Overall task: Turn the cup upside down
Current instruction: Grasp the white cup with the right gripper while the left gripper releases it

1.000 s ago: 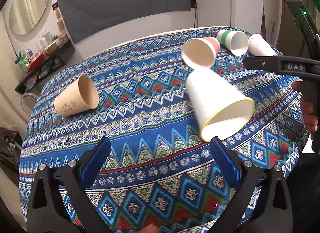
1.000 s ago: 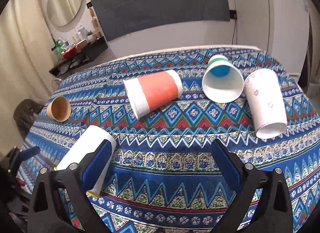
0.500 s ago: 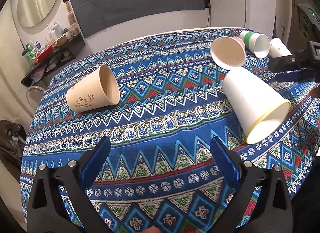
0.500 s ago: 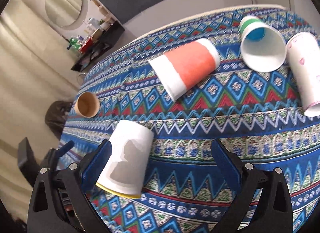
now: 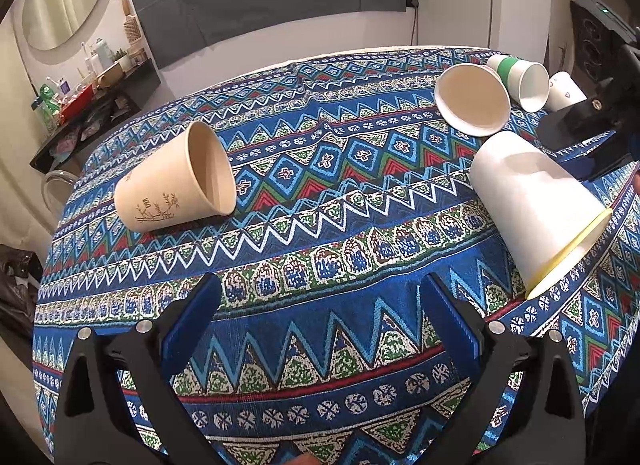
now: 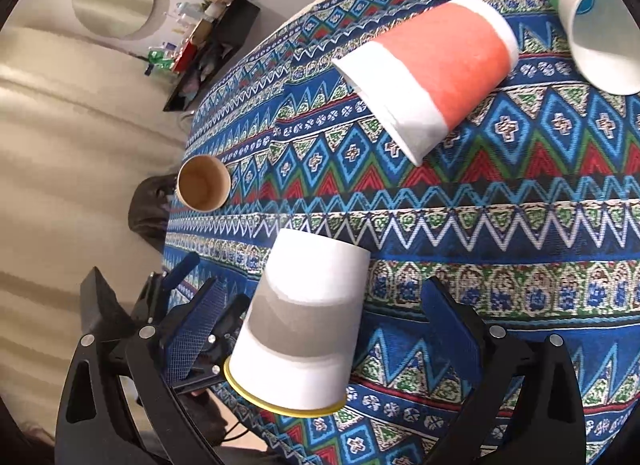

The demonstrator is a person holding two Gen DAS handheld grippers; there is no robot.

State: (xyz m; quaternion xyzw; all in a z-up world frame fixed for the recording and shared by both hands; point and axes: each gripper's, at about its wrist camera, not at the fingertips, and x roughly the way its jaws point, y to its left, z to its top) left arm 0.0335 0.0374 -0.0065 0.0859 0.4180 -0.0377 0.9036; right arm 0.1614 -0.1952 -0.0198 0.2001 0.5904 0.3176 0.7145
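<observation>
The white cup (image 6: 304, 329), lying on the bench (image 6: 520, 225), is now framed closer between the wide-open, empty right gripper (image 6: 320, 329), so grasping seems next.

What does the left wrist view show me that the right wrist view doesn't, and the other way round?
Only the left wrist view: the hearts cup, the tan cup's printed side, and the orange cup's inside.
Only the right wrist view: the orange cup's orange band, the green cup's blue inside, and the white cup lying between the open right gripper fingers.
Both: white, tan, orange and green cups on their sides on the tablecloth; neither gripper holds anything; the left gripper is open too.
</observation>
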